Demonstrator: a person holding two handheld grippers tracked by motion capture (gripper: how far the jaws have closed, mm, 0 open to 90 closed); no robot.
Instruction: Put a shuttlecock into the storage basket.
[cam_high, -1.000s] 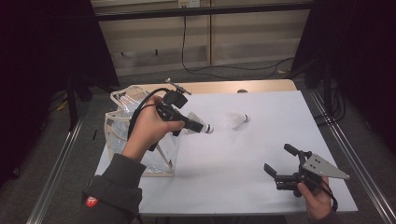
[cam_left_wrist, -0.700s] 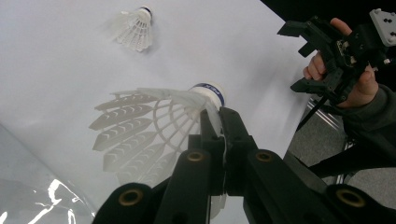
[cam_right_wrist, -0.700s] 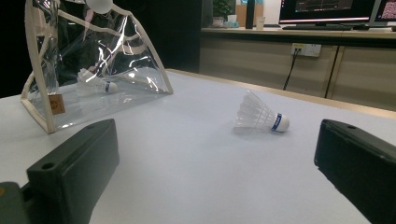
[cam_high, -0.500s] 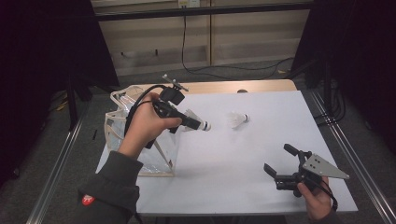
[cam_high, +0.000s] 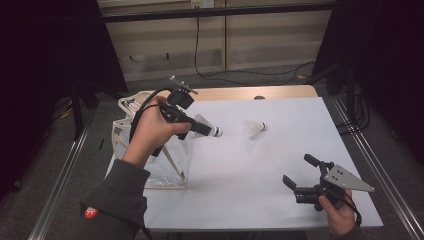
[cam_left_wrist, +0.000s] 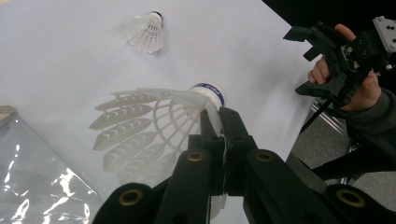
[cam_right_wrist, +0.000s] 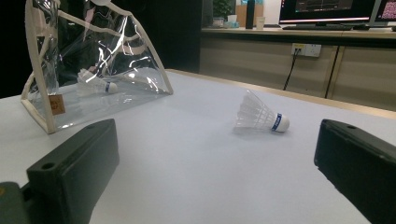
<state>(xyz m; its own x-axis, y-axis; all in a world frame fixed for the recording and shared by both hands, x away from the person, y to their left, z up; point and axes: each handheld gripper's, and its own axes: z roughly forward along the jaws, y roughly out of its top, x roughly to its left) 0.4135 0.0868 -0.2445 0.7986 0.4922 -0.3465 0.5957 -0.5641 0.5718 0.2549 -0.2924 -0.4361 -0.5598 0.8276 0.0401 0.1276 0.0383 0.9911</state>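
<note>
- The left gripper (cam_high: 212, 131) is lifted above the table's left side, its jaws pressed together and pointing toward the table's middle.
- The left hand (cam_high: 152, 131) wraps its handle, the forearm in a dark sleeve rising from the bottom edge.
- The right gripper (cam_high: 300, 171) sits low at the near right, jaws spread wide.
- The right hand (cam_high: 340, 214) grasps it from behind.

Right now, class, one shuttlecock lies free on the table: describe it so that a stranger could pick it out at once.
Start at the white table and find the clear plastic bag at its left edge. Right of the bag, near mid-table, the loose shuttlecock lies on its side. Unlike the shuttlecock pinched in the left gripper, nothing touches it.
</note>
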